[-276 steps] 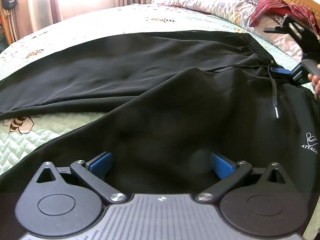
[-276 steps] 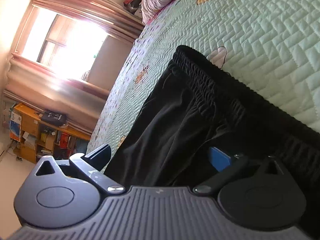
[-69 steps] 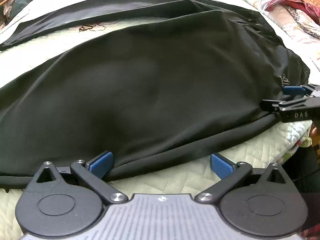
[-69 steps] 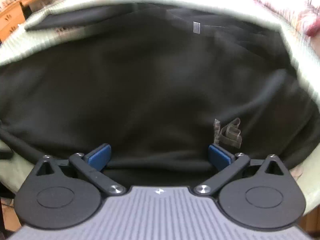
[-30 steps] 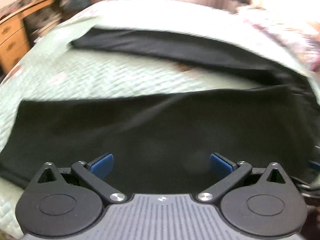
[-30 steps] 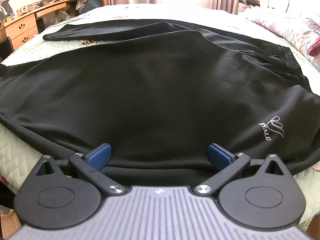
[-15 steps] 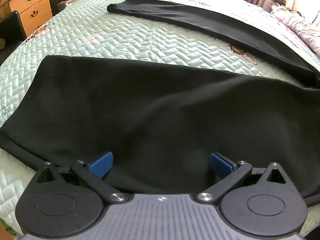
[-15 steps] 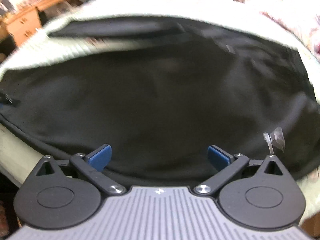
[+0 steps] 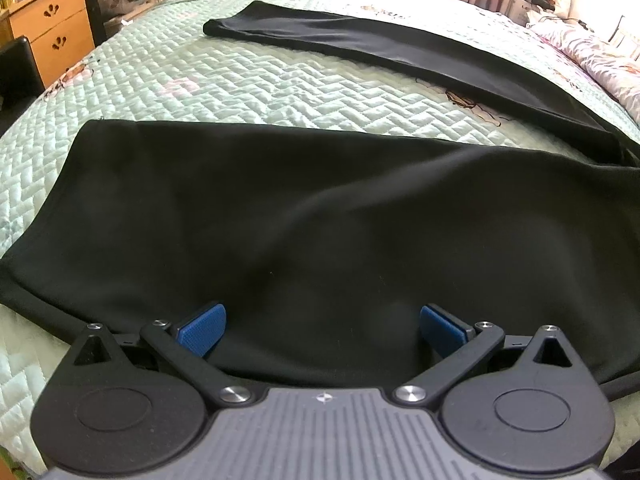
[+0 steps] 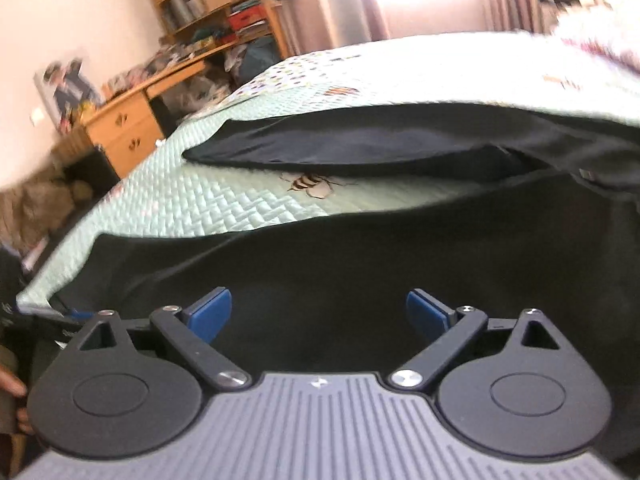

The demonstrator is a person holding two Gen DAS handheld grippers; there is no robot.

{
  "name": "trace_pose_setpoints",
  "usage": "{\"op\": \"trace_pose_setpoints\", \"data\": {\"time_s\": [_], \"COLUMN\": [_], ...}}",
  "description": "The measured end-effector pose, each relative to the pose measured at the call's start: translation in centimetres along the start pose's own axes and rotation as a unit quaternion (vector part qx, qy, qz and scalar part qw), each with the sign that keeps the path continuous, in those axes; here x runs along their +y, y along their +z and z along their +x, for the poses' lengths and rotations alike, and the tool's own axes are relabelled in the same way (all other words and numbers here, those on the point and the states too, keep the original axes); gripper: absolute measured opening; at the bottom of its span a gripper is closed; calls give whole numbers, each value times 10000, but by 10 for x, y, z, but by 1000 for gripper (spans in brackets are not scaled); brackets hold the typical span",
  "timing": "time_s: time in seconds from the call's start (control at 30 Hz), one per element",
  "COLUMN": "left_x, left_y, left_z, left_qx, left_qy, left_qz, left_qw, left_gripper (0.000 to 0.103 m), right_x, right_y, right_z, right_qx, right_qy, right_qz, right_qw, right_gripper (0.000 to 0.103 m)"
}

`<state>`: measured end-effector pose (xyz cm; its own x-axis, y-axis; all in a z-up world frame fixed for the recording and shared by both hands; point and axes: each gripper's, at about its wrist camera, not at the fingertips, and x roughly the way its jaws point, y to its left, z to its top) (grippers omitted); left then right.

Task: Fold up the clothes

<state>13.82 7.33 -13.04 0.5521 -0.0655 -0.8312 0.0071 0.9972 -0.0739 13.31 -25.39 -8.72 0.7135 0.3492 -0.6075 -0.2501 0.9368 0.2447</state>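
**Near leg flat, far leg apart, both tools over the near one**

Black trousers [image 9: 320,216] spread on the quilt [image 9: 248,84], legs splayed in a V. Near leg [image 9: 280,208] running left to right, cuff [image 9: 60,196] at the left end, right under the left gripper [image 9: 320,326]. Far leg [image 9: 400,50] lying beyond a bare strip of quilt, slanting from its cuff at far left down toward the right, where both legs meet. Long axis of each leg thus across the view, not along the fingers.

Left gripper wide, blue pads [image 9: 202,328] clear of the cloth on each side, nothing pinched. Right gripper [image 10: 320,314] also wide and empty, jaws just drawn in a little, pads not pressing on anything. Both tilted down over the near leg's near edge.

Probable next move: lifting the near leg over onto the far one, or the reverse. Left gripper nearer the cuff end, so better placed for that end; right gripper for the part toward the seat.

Left wrist view: sharp, whole cuff end and the near hem edge [image 9: 36,300] on the quilt. Right wrist view: blurred, lower angle, showing the far leg [image 10: 380,144] open at its cuff, a bee print [image 10: 308,184] between the legs, and a tool tip [image 10: 78,314] low left, probably the left gripper. Waistband in neither view.
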Motion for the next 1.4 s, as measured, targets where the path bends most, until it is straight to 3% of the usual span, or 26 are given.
{"op": "trace_pose_setpoints", "data": {"time_s": [0.33, 0.47, 0.6, 0.73, 0.8, 0.9, 0.97, 1.0, 1.07, 1.13, 1.2, 1.4], "left_x": [-1, 1, 5, 8, 15, 38, 55, 62, 76, 87, 96, 114], "left_y": [-7, -6, -5, 1, 6, 16, 22, 26, 34, 43, 51, 76], "left_z": [-4, -4, -5, -7, -12, -28, -40, -45, -49, -46, -41, -28], "left_qx": [-254, -213, -171, -20, 12, -262, -568, -693, -824, -789, -722, -717], "left_qy": [18, -50, -191, -300, -553, -1039, -1157, -1137, -1075, -927, -760, -658], "left_qz": [-36, -5, -17, -22, -175, -705, -1069, -1139, -1255, -1352, -1414, -1573], "left_qw": [9997, 9998, 9997, 9995, 9983, 9917, 9859, 9845, 9828, 9833, 9844, 9828], "left_gripper": [102, 102, 102, 102, 102, 102, 102, 102, 102, 102, 102, 102], "right_x": [69, 91, 110, 119, 111, 105, 115, 120, 132, 141, 146, 176], "right_y": [17, 30, 40, 46, 49, 54, 52, 50, 44, 42, 47, 47], "right_z": [71, 130, 167, 178, 171, 154, 151, 151, 164, 182, 193, 202], "right_qx": [616, 1103, 1076, 1041, 1022, 849, 878, 917, 1157, 1257, 1198, 1144], "right_qy": [620, 440, 307, 291, 436, 719, 973, 1103, 1282, 1240, 1280, 1340], "right_qz": [-1004, -1449, -1638, -1746, -1468, -1068, -1177, -1271, -1407, -1427, -1268, -1784], "right_qw": [9911, 9823, 9801, 9787, 9829, 9880, 9844, 9815, 9749, 9739, 9763, 9681], "right_gripper": [95, 82, 78, 78, 79, 78, 70, 50, 22, 14, 1, 1]}}
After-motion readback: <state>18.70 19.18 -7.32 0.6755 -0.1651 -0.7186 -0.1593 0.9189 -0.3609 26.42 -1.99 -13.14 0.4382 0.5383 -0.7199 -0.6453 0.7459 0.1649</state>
